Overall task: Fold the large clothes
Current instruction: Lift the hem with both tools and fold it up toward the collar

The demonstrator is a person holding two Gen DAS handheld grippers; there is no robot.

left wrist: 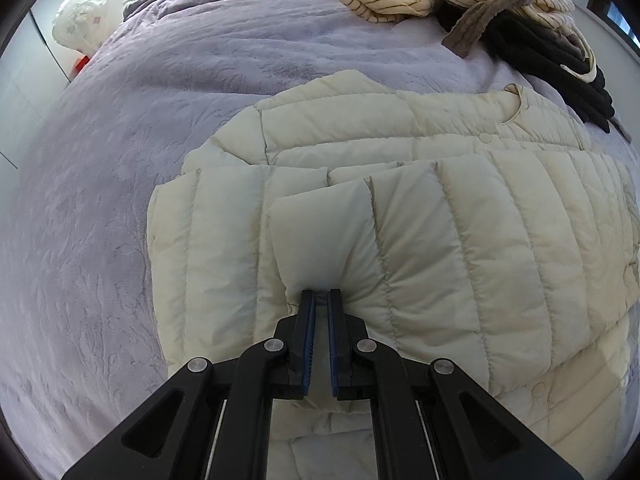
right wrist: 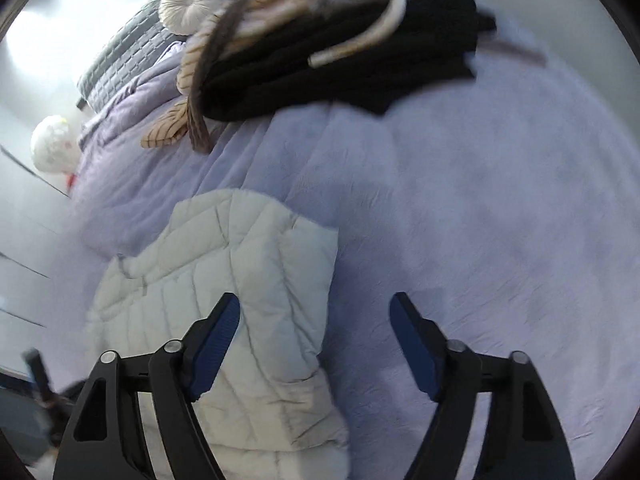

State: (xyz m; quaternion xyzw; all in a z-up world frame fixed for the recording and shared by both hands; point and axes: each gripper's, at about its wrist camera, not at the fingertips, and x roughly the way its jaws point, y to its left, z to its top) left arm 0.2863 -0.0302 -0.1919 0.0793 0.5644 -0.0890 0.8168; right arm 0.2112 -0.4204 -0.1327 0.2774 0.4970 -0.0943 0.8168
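Lavender bedspread (left wrist: 120, 200), cream puffer jacket (left wrist: 440, 240) on it.
Left gripper (left wrist: 322, 294) steeply down, pinching sleeve cuff; right gripper (right wrist: 314, 308) jaws wide, empty.

The left wrist camera is looking steeply down, close over the cream jacket (left wrist: 400, 220) on the purple bedspread (left wrist: 100, 200). The right wrist camera is looking down from higher, further right. Both are taking in the jacket and the clothes pile (right wrist: 340, 48) at the far end.
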